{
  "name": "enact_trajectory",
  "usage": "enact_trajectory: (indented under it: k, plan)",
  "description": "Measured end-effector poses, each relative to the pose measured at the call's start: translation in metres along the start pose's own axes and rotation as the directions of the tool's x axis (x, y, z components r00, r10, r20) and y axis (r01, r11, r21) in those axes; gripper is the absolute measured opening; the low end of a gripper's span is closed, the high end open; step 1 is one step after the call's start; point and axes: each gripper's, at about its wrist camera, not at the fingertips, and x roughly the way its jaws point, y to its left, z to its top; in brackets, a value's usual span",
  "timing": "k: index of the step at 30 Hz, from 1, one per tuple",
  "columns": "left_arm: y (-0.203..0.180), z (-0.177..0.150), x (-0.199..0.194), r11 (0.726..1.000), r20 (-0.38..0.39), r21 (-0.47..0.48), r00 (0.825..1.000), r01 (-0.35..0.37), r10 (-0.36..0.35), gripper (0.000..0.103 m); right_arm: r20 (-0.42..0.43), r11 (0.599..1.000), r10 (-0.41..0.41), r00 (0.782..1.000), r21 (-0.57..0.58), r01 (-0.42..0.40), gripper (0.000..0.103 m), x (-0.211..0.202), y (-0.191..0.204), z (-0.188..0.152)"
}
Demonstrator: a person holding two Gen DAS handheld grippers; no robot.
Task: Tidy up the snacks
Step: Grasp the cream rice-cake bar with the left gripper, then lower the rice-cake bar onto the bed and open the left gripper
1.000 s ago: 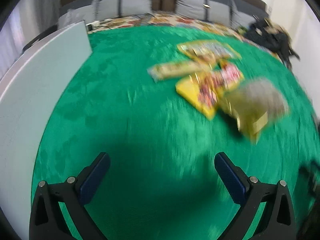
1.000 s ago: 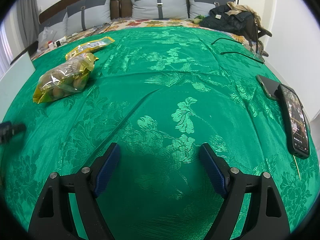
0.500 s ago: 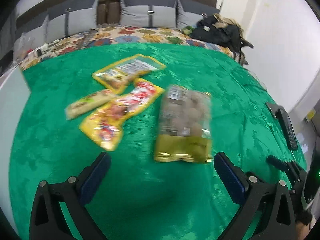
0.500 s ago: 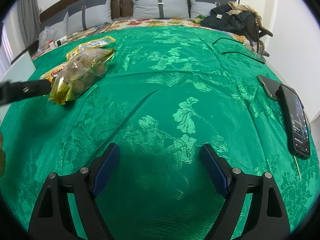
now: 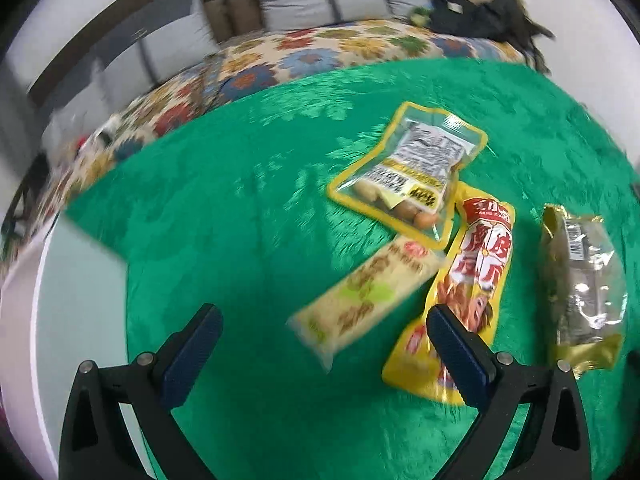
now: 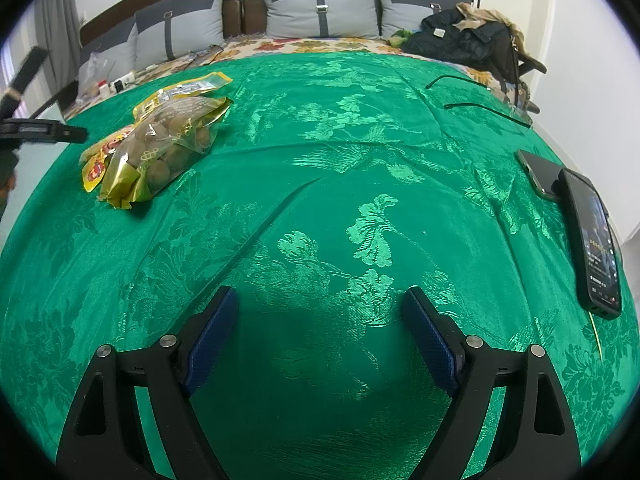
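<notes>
Presently both grippers are released and carry nothing. The left gripper [image 5: 320,332] hangs over the green bedspread [image 5: 224,216] with its jaws spread wide; the right gripper [image 6: 320,320] is likewise spread over bare cloth, well apart from any packet.

Four snacks lie together on the bed. In the left wrist view, the pale cracker pack [image 5: 368,300] sits nearest, its lower end lying between the jaws in the picture. Its long axis runs diagonally, from lower left up to upper right, so it is not square to the jaw line. Just to its right lies the yellow and red packet [image 5: 468,292], partly hidden by the right-hand finger [image 5: 460,356]. Beyond them is the clear sausage pouch [image 5: 412,176], overlapping the top of the red packet. The gold nut bag [image 5: 580,288] lies apart to the far right.

Judgement: the left gripper is the nearer by a wide margin. A take on the cracker pack would call for a turn of the wrist to cross its narrow width.

A phone [image 6: 592,240] rests at the bed's right edge.
</notes>
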Motion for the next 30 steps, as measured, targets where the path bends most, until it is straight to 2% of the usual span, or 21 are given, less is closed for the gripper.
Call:
enact_trajectory:
  k: [4,7,11,12,13,14,16,18,20,22,24,27,30]
  plan:
    - [-0.007,0.009,0.023,0.996,-0.039,0.074,0.999,0.041,-0.038,0.098,-0.001,1.0,0.0,1.0,0.0,0.0,0.088,0.0,0.0,0.0]
    - [0.002,0.013,0.034,0.998,-0.043,0.011,0.998,0.056,-0.056,0.097,0.0,1.0,0.0,1.0,0.0,0.0,0.089,0.0,0.0,0.0]
    - [0.003,0.013,0.042,0.996,-0.039,-0.047,0.996,0.073,-0.075,0.086,-0.001,1.0,0.0,1.0,0.0,0.0,0.089,0.0,0.0,0.0]
    - [0.003,0.011,0.041,0.994,-0.036,-0.065,0.995,0.09,-0.092,0.081,-0.001,1.0,0.001,1.0,0.0,-0.001,0.089,0.0,0.0,0.0]
    - [0.001,0.011,0.039,0.991,-0.031,-0.077,0.993,0.114,-0.116,0.071,-0.001,1.0,0.001,1.0,0.0,-0.001,0.089,0.0,0.001,0.0]
    - [-0.002,0.01,0.036,0.991,-0.032,-0.065,0.993,0.113,-0.115,0.052,-0.001,1.0,0.001,1.0,0.0,-0.001,0.089,0.0,0.0,0.0]
    - [-0.008,0.007,0.029,0.992,-0.033,-0.047,0.992,0.117,-0.119,0.025,-0.001,1.0,0.0,1.0,0.0,0.0,0.089,0.0,0.001,0.0]
    - [-0.01,-0.001,0.023,0.991,-0.038,-0.076,0.993,0.108,-0.111,0.023,-0.001,1.0,0.001,1.0,0.0,-0.001,0.089,0.0,0.0,0.0]
    - [-0.004,-0.018,0.013,0.983,-0.03,-0.158,0.994,0.098,-0.104,0.022,-0.001,1.0,0.001,1.0,0.0,-0.001,0.089,0.0,0.0,0.0]
    - [0.006,-0.04,0.001,0.959,-0.033,-0.27,0.995,0.084,-0.097,0.022,-0.001,1.0,0.001,1.0,0.0,-0.001,0.089,0.0,0.0,0.0]
    - [0.013,-0.074,-0.019,0.924,-0.031,-0.371,0.993,0.093,-0.112,0.022,-0.001,1.0,0.001,1.0,0.0,-0.001,0.09,0.0,0.0,0.0]
    - [0.013,-0.109,-0.045,0.913,-0.017,-0.401,0.995,0.079,-0.093,0.022,-0.001,1.0,0.001,1.0,0.0,-0.001,0.089,0.0,0.0,0.0]
    - [0.008,-0.141,-0.066,0.914,0.004,-0.401,0.997,0.066,-0.071,0.022,-0.001,1.0,0.001,1.0,0.0,-0.001,0.089,0.0,0.0,0.0]
